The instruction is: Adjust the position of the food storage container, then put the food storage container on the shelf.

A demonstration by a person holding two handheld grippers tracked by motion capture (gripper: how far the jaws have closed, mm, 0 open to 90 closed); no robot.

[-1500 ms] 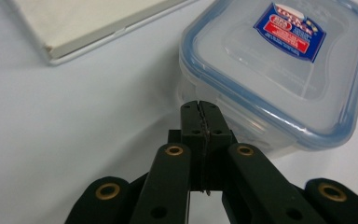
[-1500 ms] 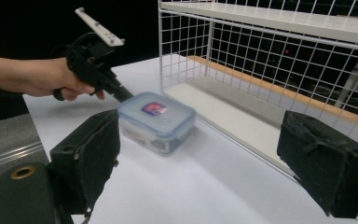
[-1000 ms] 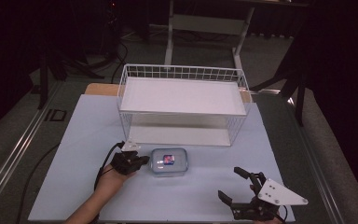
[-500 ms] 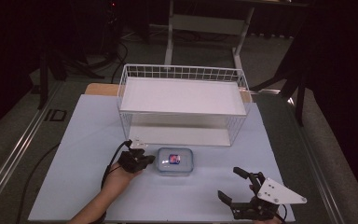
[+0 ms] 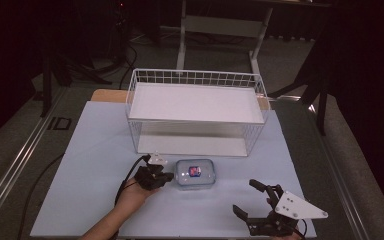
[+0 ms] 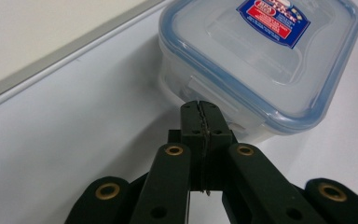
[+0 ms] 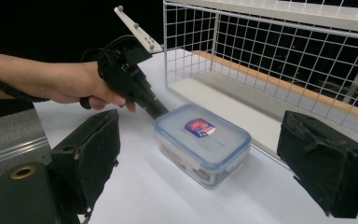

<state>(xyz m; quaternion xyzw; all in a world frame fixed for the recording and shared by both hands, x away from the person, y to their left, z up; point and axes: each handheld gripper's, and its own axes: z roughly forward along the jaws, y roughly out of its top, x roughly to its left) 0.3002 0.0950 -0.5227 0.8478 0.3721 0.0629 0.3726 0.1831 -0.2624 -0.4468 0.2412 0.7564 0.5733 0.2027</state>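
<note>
Left hand: we see a person's hand (image 5: 132, 195) at the near left of the table, holding the left gripper (image 5: 166, 176) low over the white table top (image 5: 80, 200)
Left gripper: in the left gripper view we see its two black jaws pressed flat together, nothing between them, tips (image 6: 200, 108) touching or just short of the side latch of the box; we cannot tell which
Box: a clear plastic food box (image 5: 195, 174) with a blue-rimmed lid and a red and blue label sits flat on the table just to the right of the left gripper's tips, lid on
Rack: beyond both grippers we see a white wire rack (image 5: 196, 112) with a white shelf, standing just behind the box and apart from it
Right gripper: at the near right, well apart from the box, the right gripper (image 5: 252, 197) has its jaws spread wide and empty; in the right gripper view its padded jaws frame the box (image 7: 200, 144) and the left gripper (image 7: 156, 109) farther off
</note>
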